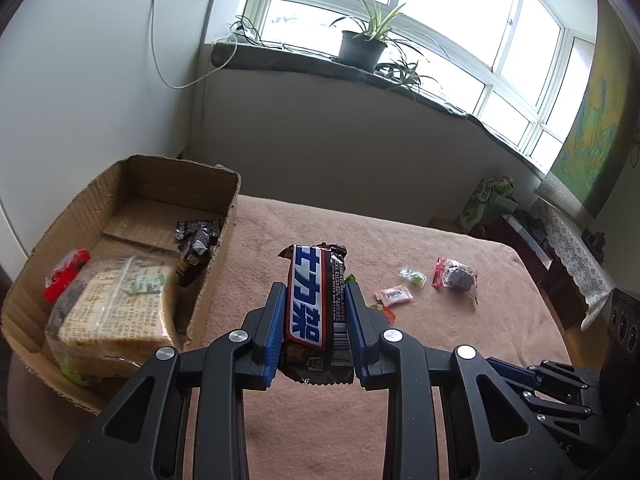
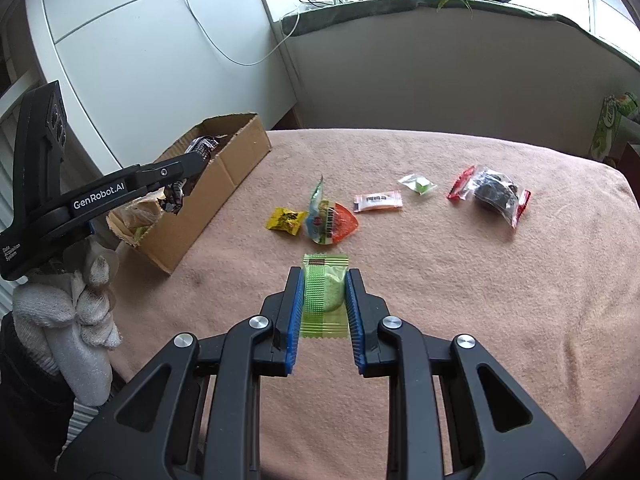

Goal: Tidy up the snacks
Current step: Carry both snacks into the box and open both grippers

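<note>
My left gripper (image 1: 314,292) is shut on a brown, blue and white chocolate bar (image 1: 310,312), held above the pink cloth just right of the cardboard box (image 1: 218,256). The box holds a wrapped bread pack (image 1: 116,320), a red packet (image 1: 66,274) and dark wrapped snacks (image 1: 196,242). My right gripper (image 2: 323,276) is shut on a green wrapped snack (image 2: 325,296) low over the cloth. Loose on the cloth lie a yellow candy (image 2: 285,221), an orange-and-green packet (image 2: 330,222), a white-pink sachet (image 2: 377,201), a small clear candy (image 2: 417,185) and a clear bag of dark pieces (image 2: 494,192).
The table (image 2: 480,300) is covered by a pink cloth. The box (image 2: 224,176) sits at its left edge beside a white cabinet (image 2: 140,52). The left gripper's body (image 2: 100,196) and a gloved hand (image 2: 80,288) are at the left. A windowsill with potted plants (image 1: 364,46) is behind.
</note>
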